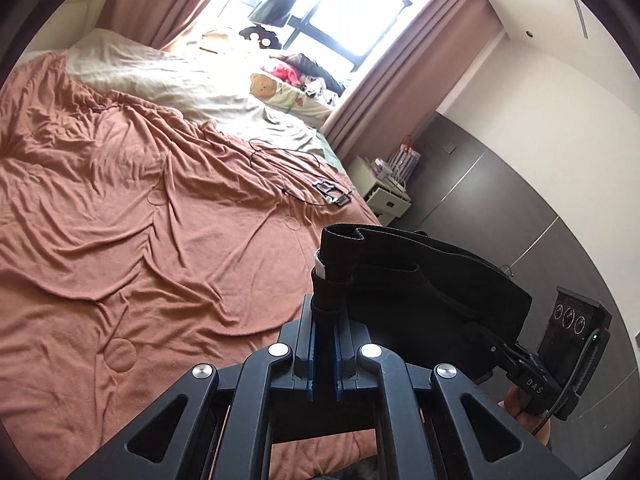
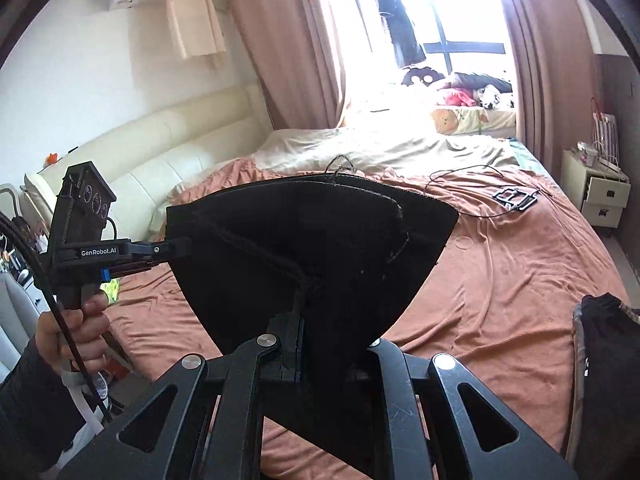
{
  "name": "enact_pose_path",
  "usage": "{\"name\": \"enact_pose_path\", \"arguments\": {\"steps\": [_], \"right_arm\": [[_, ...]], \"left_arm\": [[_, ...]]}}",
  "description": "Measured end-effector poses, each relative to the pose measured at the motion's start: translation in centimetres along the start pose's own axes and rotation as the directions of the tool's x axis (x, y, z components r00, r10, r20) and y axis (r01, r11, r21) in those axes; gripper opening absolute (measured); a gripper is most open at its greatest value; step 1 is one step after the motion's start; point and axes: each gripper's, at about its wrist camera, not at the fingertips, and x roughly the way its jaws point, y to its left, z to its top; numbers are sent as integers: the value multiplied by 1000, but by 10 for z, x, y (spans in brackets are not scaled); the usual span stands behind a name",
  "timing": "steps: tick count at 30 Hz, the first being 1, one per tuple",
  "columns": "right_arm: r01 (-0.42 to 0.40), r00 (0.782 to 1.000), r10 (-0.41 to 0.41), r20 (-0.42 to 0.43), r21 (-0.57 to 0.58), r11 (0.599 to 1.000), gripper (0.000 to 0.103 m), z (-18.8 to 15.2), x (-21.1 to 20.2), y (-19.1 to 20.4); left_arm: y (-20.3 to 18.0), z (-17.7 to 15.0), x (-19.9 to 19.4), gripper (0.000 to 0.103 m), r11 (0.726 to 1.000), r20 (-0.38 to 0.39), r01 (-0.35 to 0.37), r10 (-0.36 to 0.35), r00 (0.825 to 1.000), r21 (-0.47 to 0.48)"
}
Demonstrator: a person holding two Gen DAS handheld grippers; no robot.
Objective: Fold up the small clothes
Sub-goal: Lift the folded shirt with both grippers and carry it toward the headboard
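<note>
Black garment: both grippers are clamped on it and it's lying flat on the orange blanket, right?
Not quite. Both the left gripper and the right gripper are clamped on the black garment, but it is not lying flat: the right wrist view shows it held up, stretched between them above the orange blanket.

Both claws are matte black with silver round screws and blue inner pads. The left claw (image 2: 176, 249) reads "GenRobot.AI"; a black braided cable (image 2: 48, 280) runs at nine o'clock past a dark sleeve (image 2: 24, 392).
</note>
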Motion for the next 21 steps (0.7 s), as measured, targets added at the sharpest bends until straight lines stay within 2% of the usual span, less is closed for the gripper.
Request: {"name": "enact_pose_path", "arguments": {"steps": [12,21], "right_arm": [[-90,995,93,42,-69,994,7,-11,-16,52],[-174,984,177,16,-110,979,7,11,50,70]], "left_arm": [[0,-1,-90,6,998,117,-69,69,991,-5],[41,-1,-148,6,991,193,-124,131,972,-50]]}}
